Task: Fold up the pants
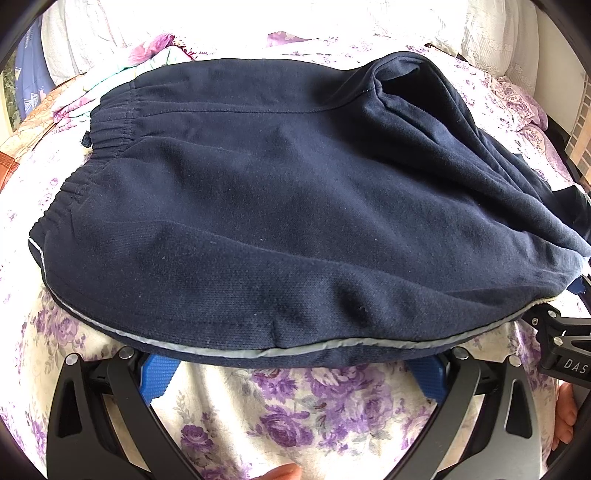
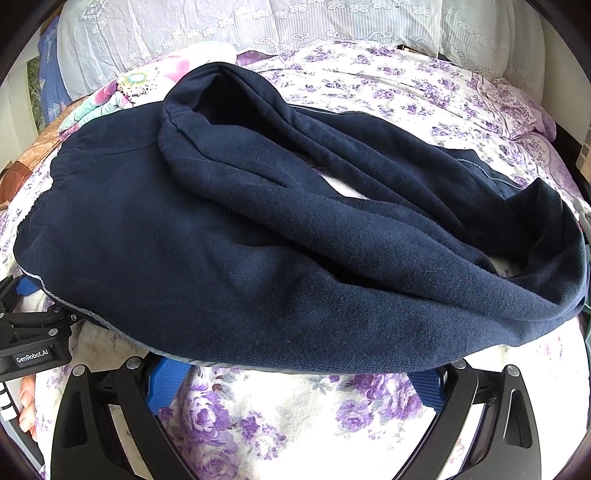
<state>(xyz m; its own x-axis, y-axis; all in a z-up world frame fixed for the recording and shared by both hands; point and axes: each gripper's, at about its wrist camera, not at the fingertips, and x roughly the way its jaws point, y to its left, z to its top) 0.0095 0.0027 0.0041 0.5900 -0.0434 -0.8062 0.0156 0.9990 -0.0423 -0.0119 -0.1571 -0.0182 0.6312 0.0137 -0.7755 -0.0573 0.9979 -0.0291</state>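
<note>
Lying half-folded on the purple-flowered bedsheet (image 1: 295,413), the navy fleece pants (image 1: 258,221) have their legs bunched over the seat. Left gripper (image 1: 295,369) and right gripper (image 2: 295,380) both sit spread wide, gripping nothing, fingertips under the near piped edge, probably ready to lift it for another fold.

The navy pants (image 2: 258,240) lie on a bed (image 2: 406,88) with a purple-flowered sheet, one leg folded back in a loose roll across the body. The right gripper (image 2: 295,384) stands wide open at the near hem, its blue pads (image 2: 166,384) partly under the cloth edge. The left gripper (image 2: 26,288) shows at the left rim beside the pants. Pale pillows (image 2: 221,26) line the far side.
</note>
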